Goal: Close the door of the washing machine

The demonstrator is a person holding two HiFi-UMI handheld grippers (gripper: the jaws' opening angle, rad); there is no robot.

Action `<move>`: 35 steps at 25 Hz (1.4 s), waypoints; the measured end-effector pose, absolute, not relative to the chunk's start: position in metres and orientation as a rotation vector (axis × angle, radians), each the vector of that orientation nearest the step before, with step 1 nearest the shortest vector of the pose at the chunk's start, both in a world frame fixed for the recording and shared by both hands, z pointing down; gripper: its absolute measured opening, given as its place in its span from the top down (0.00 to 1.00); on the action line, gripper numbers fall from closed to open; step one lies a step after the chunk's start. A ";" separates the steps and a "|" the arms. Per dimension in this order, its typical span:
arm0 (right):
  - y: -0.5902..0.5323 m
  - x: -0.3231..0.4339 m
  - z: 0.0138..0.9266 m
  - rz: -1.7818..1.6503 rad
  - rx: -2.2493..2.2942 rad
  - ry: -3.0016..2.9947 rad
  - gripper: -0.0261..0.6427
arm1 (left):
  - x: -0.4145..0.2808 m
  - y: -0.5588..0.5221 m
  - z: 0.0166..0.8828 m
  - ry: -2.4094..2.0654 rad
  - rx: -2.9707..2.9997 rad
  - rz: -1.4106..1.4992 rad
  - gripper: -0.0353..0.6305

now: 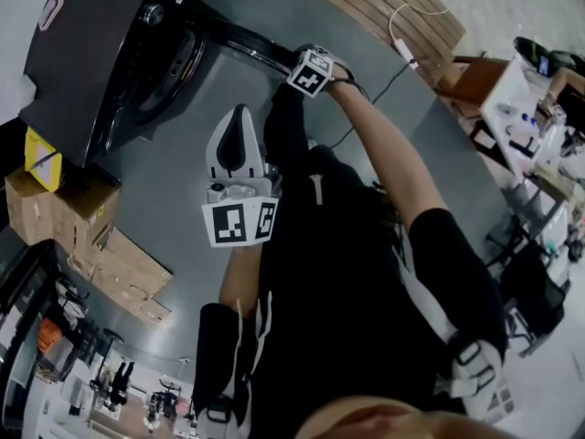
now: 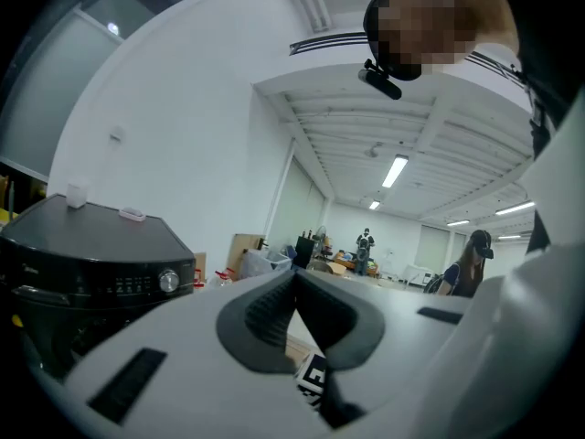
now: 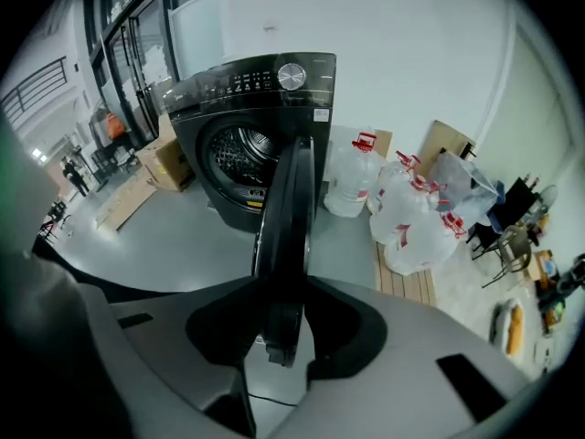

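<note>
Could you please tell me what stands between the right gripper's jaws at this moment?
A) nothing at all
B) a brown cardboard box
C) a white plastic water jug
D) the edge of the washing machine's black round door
D: in the right gripper view, the black round washing-machine door stands edge-on between the jaws of the right gripper, swung out from the black washing machine.

With its arm outstretched, the right hand-held gripper (image 3: 285, 314) clamps the door (image 3: 291, 190); the left hand-held gripper (image 2: 294, 277) is closed, empty.

The right gripper (image 1: 306, 67) meets the open door (image 1: 242, 42) of the washing machine (image 1: 101, 44).
</note>
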State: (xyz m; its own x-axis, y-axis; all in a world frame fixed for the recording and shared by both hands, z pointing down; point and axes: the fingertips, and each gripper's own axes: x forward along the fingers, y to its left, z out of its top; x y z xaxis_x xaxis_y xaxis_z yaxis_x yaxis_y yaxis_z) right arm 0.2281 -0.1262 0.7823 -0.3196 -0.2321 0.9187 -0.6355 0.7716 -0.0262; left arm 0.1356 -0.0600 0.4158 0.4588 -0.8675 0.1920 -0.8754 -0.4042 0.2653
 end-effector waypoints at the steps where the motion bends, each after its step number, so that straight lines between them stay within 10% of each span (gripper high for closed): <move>1: -0.120 0.225 0.782 0.468 0.689 -1.883 0.79 | 0.130 -0.049 0.416 -1.502 2.374 0.034 0.94; 35: -0.019 0.010 0.799 0.804 0.986 -1.738 0.73 | -0.158 0.046 0.423 -1.806 2.144 -0.018 0.94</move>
State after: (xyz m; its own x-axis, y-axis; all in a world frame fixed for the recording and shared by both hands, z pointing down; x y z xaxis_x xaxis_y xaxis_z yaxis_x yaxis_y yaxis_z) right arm 0.0103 -0.0194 0.7988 -0.2262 -0.2610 0.9385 -0.8842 0.4592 -0.0854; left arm -0.1580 0.0457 0.4232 0.1933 -0.9597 0.2039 -0.9554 -0.1368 0.2617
